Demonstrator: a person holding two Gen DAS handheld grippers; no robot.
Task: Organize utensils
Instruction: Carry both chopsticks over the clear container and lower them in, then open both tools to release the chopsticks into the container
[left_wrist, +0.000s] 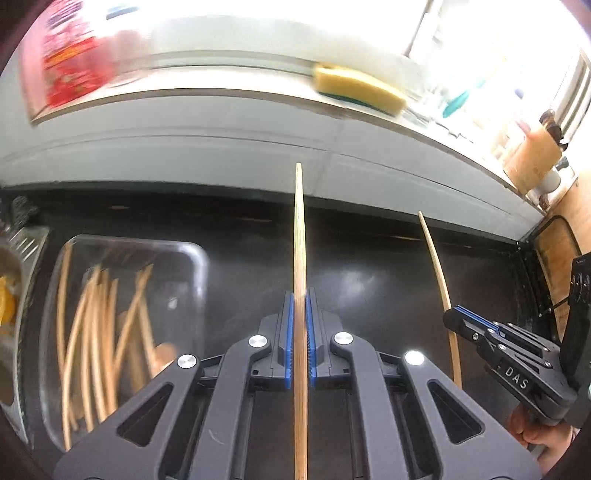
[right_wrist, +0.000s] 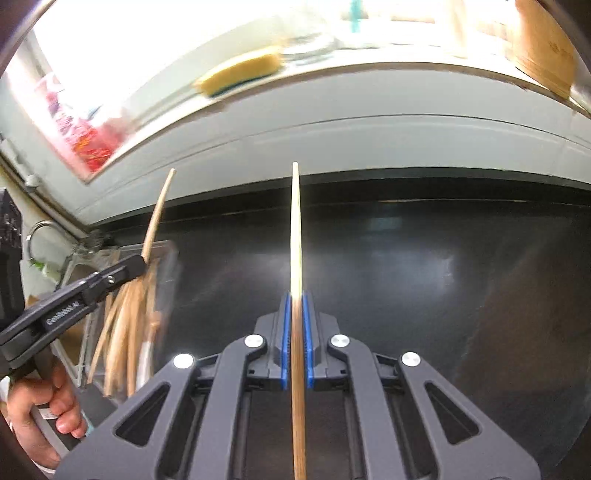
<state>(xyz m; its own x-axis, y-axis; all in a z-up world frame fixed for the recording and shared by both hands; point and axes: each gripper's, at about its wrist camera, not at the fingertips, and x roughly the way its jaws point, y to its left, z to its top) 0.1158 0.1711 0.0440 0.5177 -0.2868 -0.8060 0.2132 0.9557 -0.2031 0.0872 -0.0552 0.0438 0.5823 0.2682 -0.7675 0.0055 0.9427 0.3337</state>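
Note:
My left gripper (left_wrist: 300, 295) is shut on a wooden chopstick (left_wrist: 300, 236) that points forward over the black cooktop (left_wrist: 369, 280). My right gripper (right_wrist: 297, 299) is shut on another wooden chopstick (right_wrist: 296, 229). In the left wrist view the right gripper (left_wrist: 456, 317) shows at the right with its chopstick (left_wrist: 436, 266). In the right wrist view the left gripper (right_wrist: 138, 264) shows at the left with its chopstick (right_wrist: 157, 218). A clear tray (left_wrist: 195, 258) at the left holds several wooden chopsticks (left_wrist: 99, 325); it also shows in the right wrist view (right_wrist: 171, 254).
A grey ledge (left_wrist: 221, 147) runs behind the cooktop, with a yellow sponge (left_wrist: 358, 88) and a red packet (left_wrist: 70, 70) on it. A wooden holder (left_wrist: 532, 155) stands at the far right. A metal sink edge (left_wrist: 26, 243) lies left of the tray.

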